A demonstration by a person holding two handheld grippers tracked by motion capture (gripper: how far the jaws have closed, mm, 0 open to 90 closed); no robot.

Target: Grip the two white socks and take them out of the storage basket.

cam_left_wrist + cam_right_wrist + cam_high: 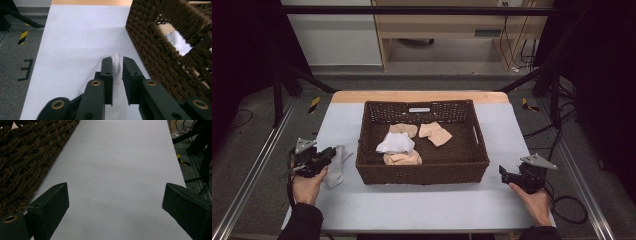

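A pale grey-white sock (337, 167) lies on the white table cover left of the dark wicker basket (422, 172). My left gripper (331, 153) rests low over it. In the left gripper view the sock (117, 75) runs up between the two black jaws of the left gripper (117, 60); they stand narrowly apart, with a thin dark gap beside the right jaw. My right gripper (503, 173) sits on the cover right of the basket. The right gripper (115, 195) is open wide with only bare cover between its jaws.
Inside the basket lie a white cloth (396, 144) and beige socks (435, 133) (403, 159). The basket wall (155, 45) stands close to the right of my left gripper, and its woven side (25, 150) is left of my right gripper. Bare table cover (422, 205) stretches in front.
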